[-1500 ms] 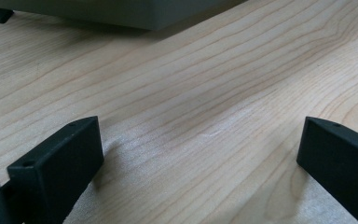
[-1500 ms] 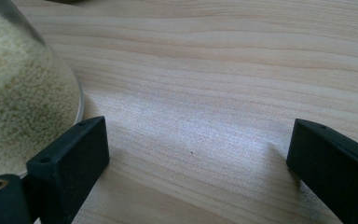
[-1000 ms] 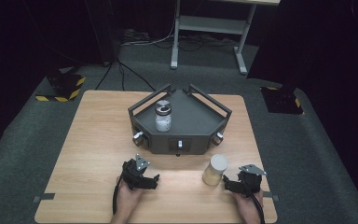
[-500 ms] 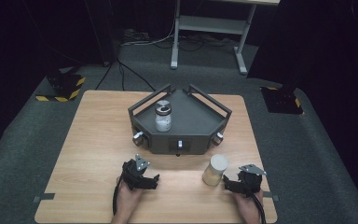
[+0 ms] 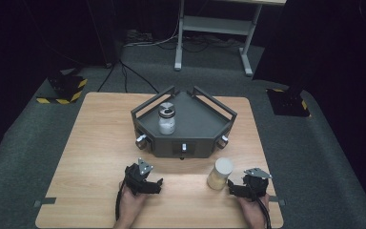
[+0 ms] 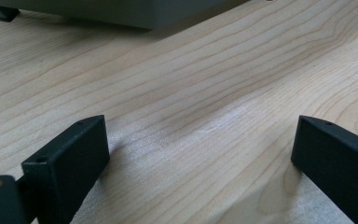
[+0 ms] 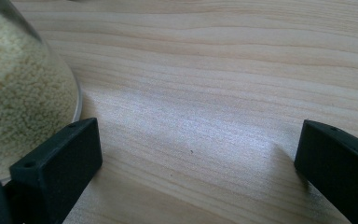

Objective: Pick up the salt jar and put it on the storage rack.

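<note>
— Resting both tools low on the counter (image 5: 95, 143) near our edge, we have the left hand-held gripper (image 5: 158, 185) parked with its jaws spread wide over bare wood — nothing between them, so it looks like it is simply waiting.

— And the right hand-held gripper (image 5: 232, 189)?

— Its jaws have just been opening, and they stand wide apart now. In the right gripper view the jar of pale grains (image 7: 23, 88) sits just beside the left jaw, off to its outer side and not between the two, so we judge it is not held; whether that jaw brushes the glass we cannot tell.

— Why is the jar there?

— It stands upright on the counter just in front of the grey tray (image 5: 209, 125), a little right of its front panel, within easy reach of our right hand. We take it for the next thing to go in or the one just taken out.

— And farther back?

— A second jar (image 5: 166, 120), with a metal lid, stands upright inside the tray toward its left side, held in by the low rails, well apart from both tools.
</note>
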A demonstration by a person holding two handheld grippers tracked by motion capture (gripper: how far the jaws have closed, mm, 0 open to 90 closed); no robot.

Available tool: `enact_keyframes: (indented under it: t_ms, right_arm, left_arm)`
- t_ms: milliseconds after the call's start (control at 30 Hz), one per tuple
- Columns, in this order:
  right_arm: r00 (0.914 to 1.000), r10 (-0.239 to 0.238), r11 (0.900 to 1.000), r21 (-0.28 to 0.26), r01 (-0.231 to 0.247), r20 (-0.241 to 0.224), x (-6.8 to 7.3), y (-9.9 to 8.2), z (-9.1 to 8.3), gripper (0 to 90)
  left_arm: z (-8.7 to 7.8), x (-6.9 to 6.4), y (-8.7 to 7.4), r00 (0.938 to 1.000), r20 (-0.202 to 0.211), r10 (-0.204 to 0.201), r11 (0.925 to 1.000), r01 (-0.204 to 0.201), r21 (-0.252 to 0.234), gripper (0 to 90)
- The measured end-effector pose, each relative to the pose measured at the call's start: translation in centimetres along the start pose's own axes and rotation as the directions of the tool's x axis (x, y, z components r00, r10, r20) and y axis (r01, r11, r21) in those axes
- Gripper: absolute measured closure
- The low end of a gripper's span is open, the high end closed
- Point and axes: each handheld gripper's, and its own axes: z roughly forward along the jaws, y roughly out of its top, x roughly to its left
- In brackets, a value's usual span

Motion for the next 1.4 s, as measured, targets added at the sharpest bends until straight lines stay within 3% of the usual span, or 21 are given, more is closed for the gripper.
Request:
enact_keyframes:
  t_ms: [267,1400]
  right_arm:
    - [0.9998,-0.018,0.9998,-0.001,0.018,-0.013,-0.29,0.2,0.22,0.1]
    - [1.0,-0.009,1.0,-0.001,0.009,0.0,0.05,0.1,0.12,0.4]
  left_arm:
    - [-0.06,-0.2,-0.02,0.9997,-0.019,-0.016,0.9999,0.016,0.002,3.9]
    - [-0.06,-0.15,-0.03,0.9998,-0.017,-0.013,0.9999,0.013,0.0,4.6]
